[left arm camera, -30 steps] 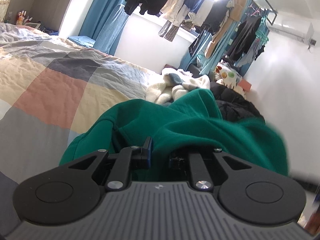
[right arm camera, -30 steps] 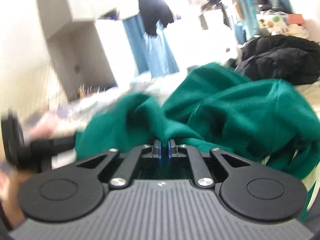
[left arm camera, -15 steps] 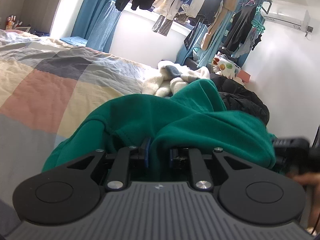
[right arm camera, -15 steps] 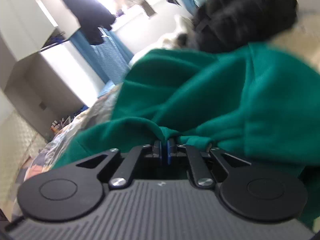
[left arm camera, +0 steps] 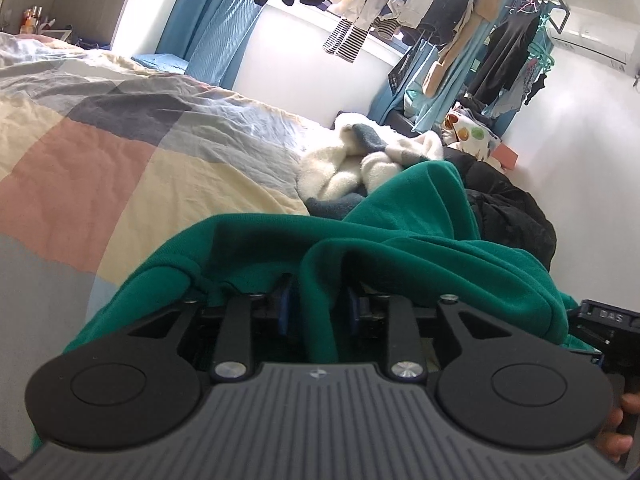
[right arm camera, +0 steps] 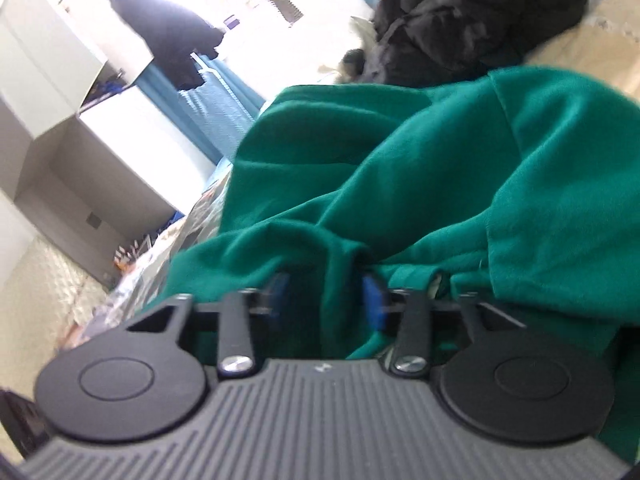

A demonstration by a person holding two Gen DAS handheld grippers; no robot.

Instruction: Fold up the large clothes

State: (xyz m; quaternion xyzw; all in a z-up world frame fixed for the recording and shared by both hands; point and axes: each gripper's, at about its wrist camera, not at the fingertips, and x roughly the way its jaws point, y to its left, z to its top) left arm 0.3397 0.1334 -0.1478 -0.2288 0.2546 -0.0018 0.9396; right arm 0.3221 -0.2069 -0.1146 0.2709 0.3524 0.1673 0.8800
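- Opening the left gripper (left arm camera: pixel 318 304): I am seeing its jaws parting, a fold of the green sweatshirt (left arm camera: pixel 400 248) standing between the blue pads (left arm camera: pixel 285 305), which are no longer pressing on the cloth.
- Opening the right gripper (right arm camera: pixel 326 294) as well: its jaws are spreading to a medium gap, a ridge of the same green fabric (right arm camera: pixel 400 168) rising between the pads (right arm camera: pixel 372 300), with space showing on either side of it.
- I am finding the sweatshirt lying bunched on the checked bedspread (left arm camera: pixel 100 152), draped up against both grippers and heaped toward the far end of the bed.
- I am noting a white fleece garment (left arm camera: pixel 352 164) lying just beyond the sweatshirt, and a black padded jacket (left arm camera: pixel 508 212) sitting beside it on the right.
- I am observing, in the left wrist view, part of the other gripper's body and the person's fingers (left arm camera: pixel 624 420) showing at the right edge.
- I am recording hanging laundry (left arm camera: pixel 400 4) crowding the window above blue curtains (left arm camera: pixel 208 32).
- The right wrist view is coming through tilted and somewhat blurred; the black jacket (right arm camera: pixel 472 20) is filling its upper right.
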